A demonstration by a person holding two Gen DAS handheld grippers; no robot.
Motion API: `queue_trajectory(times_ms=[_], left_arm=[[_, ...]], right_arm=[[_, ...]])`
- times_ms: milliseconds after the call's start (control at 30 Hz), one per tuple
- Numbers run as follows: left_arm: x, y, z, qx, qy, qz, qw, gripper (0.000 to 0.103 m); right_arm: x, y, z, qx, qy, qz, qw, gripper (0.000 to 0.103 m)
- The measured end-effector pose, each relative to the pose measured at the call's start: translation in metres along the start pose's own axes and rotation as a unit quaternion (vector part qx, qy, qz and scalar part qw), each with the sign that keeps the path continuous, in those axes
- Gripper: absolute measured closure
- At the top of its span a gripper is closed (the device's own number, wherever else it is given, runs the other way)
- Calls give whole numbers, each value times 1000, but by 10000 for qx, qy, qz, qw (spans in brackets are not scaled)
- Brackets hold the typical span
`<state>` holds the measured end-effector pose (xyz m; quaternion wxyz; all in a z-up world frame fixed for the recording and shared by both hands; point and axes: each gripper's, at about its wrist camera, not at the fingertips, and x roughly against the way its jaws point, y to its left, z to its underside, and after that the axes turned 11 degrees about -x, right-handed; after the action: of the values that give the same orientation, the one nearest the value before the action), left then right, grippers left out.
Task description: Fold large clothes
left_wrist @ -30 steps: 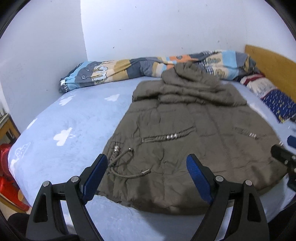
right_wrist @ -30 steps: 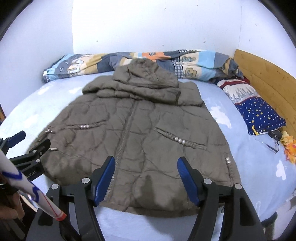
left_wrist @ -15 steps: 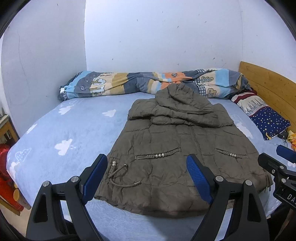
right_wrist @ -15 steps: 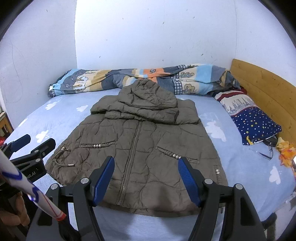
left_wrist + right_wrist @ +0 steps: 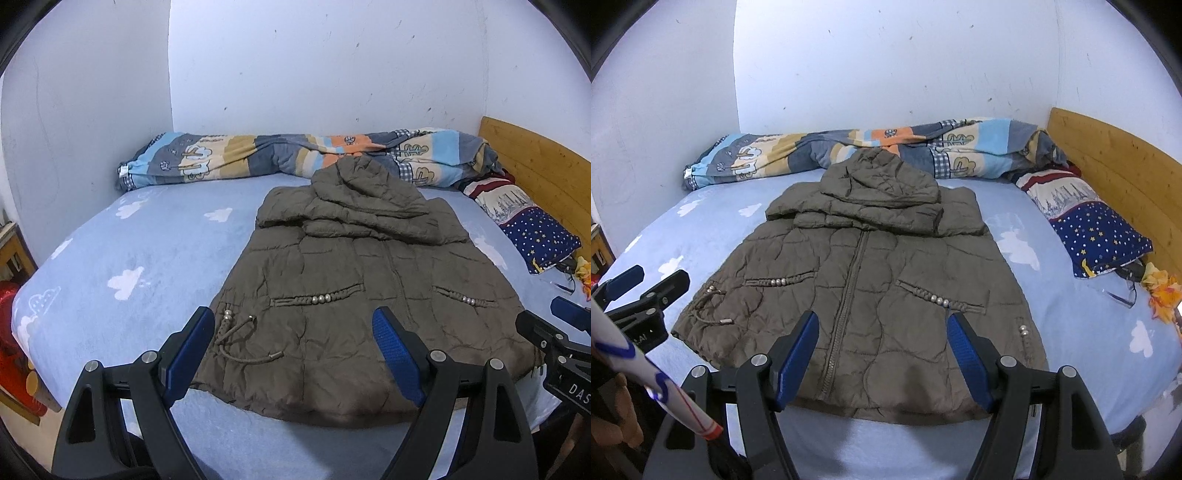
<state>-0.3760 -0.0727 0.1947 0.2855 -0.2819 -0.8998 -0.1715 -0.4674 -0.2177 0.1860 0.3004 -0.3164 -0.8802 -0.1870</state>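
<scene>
An olive-brown quilted hooded jacket (image 5: 362,280) lies flat, front up and zipped, on the light blue bed sheet (image 5: 129,258); its hood points to the far wall and its sleeves are tucked in. It also shows in the right wrist view (image 5: 864,280). My left gripper (image 5: 295,354) is open and empty, held above the hem's left part. My right gripper (image 5: 882,354) is open and empty, above the hem's middle. Each gripper shows at the edge of the other's view: the right one (image 5: 554,332), the left one (image 5: 642,288).
A rolled striped quilt (image 5: 886,147) lies along the far wall. A star-patterned pillow (image 5: 1097,232) and a wooden headboard (image 5: 1115,162) are at the right. Glasses (image 5: 1123,291) and an orange flower (image 5: 1163,295) lie near the right edge. Red items (image 5: 11,332) stand left of the bed.
Both grippers have pulled back and risen from the jacket, so more of the bed and walls shows. Both stayed open. The jacket has not moved.
</scene>
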Motion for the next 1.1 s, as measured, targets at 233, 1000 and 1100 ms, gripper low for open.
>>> queue_trajectory(times_ms=[233, 1000, 1100], left_arm=[[-34, 43, 12, 552, 461, 148, 9973, 17], [-129, 131, 102, 3019, 1241, 1556, 9323, 17], [-135, 121, 102, 2918, 1314, 1620, 9334, 17]], right_arm=[[-20, -24, 0, -141, 212, 26, 9997, 27], [-74, -269, 39, -4209, 913, -476, 9012, 26], [-80, -275, 47, -4396, 1007, -509, 8911, 26]])
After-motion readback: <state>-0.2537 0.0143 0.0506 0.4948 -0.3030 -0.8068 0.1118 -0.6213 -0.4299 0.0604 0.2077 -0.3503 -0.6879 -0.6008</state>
